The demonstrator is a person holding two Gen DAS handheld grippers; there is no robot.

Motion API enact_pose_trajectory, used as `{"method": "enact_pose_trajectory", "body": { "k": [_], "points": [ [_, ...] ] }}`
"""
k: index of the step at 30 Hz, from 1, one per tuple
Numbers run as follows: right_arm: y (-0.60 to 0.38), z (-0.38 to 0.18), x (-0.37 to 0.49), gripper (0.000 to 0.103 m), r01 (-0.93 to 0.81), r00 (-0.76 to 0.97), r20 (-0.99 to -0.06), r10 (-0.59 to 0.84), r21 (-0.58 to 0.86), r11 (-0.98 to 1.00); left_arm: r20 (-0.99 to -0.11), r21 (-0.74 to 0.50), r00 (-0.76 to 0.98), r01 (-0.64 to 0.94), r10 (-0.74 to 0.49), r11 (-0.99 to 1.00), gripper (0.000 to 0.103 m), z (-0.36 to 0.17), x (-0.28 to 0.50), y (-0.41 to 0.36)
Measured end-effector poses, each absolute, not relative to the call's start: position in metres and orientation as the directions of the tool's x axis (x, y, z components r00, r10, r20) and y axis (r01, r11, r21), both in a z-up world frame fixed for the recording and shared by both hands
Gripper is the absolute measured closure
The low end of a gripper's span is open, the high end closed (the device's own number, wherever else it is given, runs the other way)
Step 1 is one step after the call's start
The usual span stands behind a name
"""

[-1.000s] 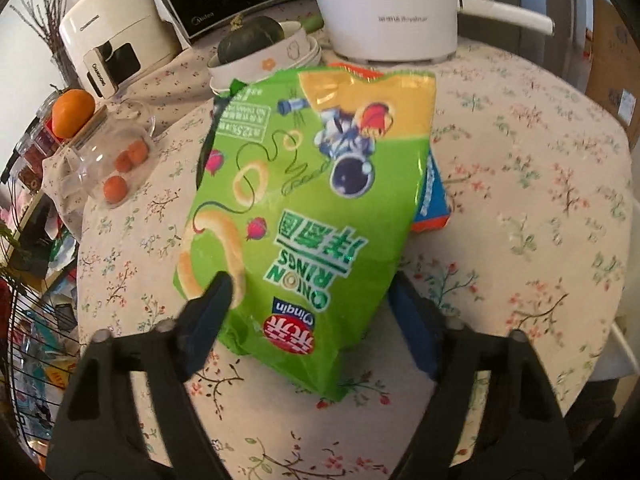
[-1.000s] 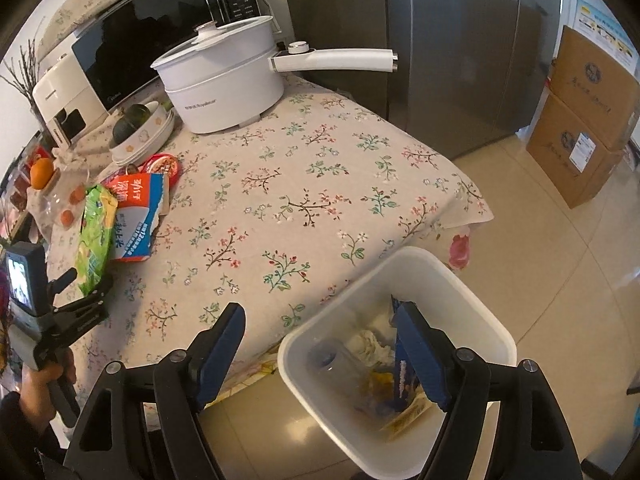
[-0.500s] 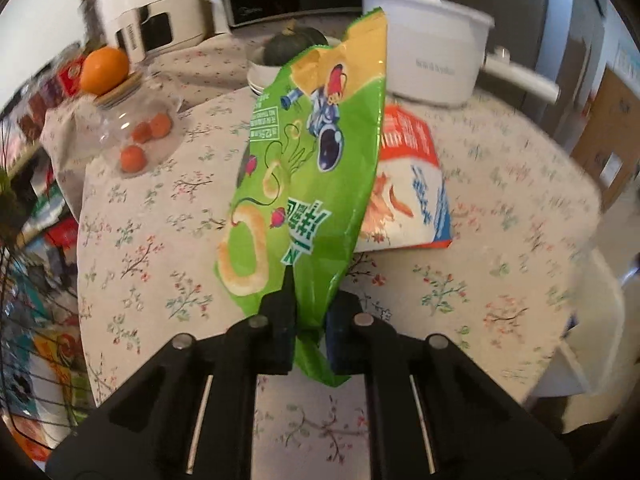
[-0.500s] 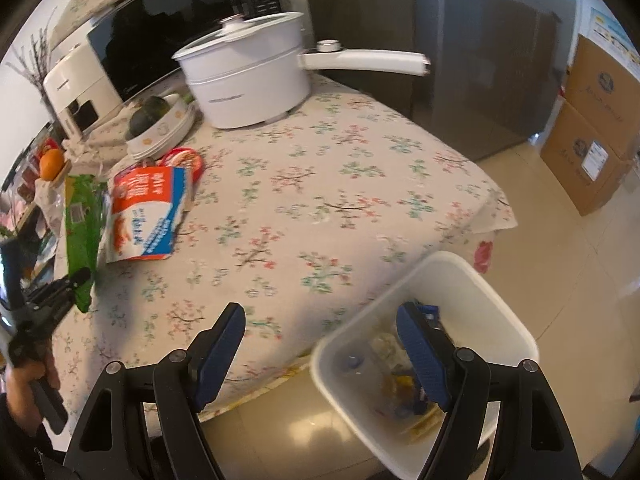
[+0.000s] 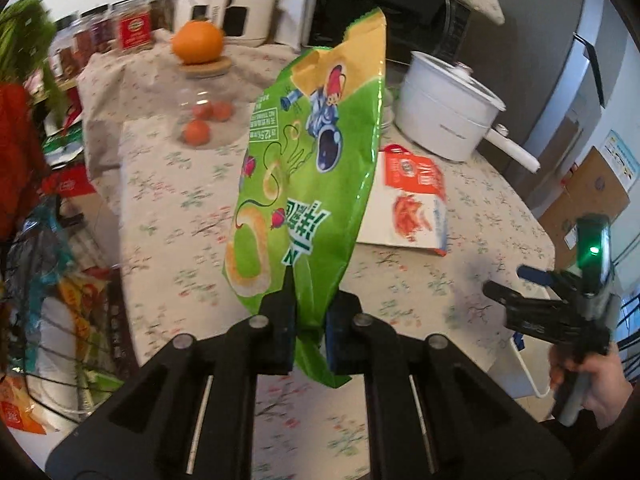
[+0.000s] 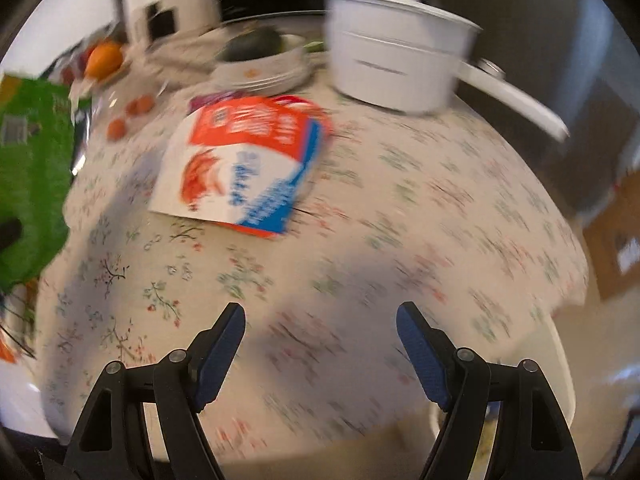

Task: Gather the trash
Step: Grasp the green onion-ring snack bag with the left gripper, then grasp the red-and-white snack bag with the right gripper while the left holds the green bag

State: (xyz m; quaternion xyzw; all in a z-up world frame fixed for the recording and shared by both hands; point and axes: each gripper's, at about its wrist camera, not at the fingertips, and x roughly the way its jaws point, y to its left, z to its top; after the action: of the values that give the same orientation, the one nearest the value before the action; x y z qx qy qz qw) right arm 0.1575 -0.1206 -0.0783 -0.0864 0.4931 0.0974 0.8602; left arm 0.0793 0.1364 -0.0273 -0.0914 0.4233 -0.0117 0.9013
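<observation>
Floral-clothed table [image 6: 400, 216] under snack packet [image 6: 240, 164]

1. The snack bag [image 5: 308, 184] is bright green with a yellow top, printed with pale onion rings and a blue cartoon figure.
2. The flat packet [image 6: 240, 168] lying on the worktop is red and white with a blue edge.
3. The worktop cloth [image 6: 400, 220] is cream with small red-and-green floral sprigs.
4. The far pot [image 6: 396, 64] is white.
5. The left orange [image 5: 197, 42] is vivid orange.
6. Both grippers are black; the right gripper [image 6: 320, 332] has blue pads [image 6: 416, 352].

On the counter [image 5: 168, 184], the flat snack packet [image 5: 416, 204] lies at centre, the lidded pot [image 5: 444, 108] at two o'clock behind it, the jar [image 5: 204, 100] at ten o'clock.
</observation>
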Motion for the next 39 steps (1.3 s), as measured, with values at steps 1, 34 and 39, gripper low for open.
{"method": "enact_pose_trajectory", "body": {
  "k": [1,34,39],
  "points": [
    [-0.112,-0.082,0.16,0.023,-0.265,0.504,-0.861,0.074,-0.072,0.962,-0.764,-0.181,0.638,-0.064,-0.099,0.981,0.091,-0.029,0.077,0.142],
    [-0.073,-0.026,0.185,0.101,-0.351,0.7,-0.711,0.074,-0.252,0.902,-0.753,-0.291,0.63,-0.058,-0.191,0.955,0.091,-0.026,0.075,0.154],
    [-0.113,0.0,0.168,0.102,-0.32,0.668,-0.734,0.124,-0.133,0.938,-0.748,-0.302,0.627,-0.028,-0.219,0.953,0.091,-0.023,0.074,0.143]
  ]
}}
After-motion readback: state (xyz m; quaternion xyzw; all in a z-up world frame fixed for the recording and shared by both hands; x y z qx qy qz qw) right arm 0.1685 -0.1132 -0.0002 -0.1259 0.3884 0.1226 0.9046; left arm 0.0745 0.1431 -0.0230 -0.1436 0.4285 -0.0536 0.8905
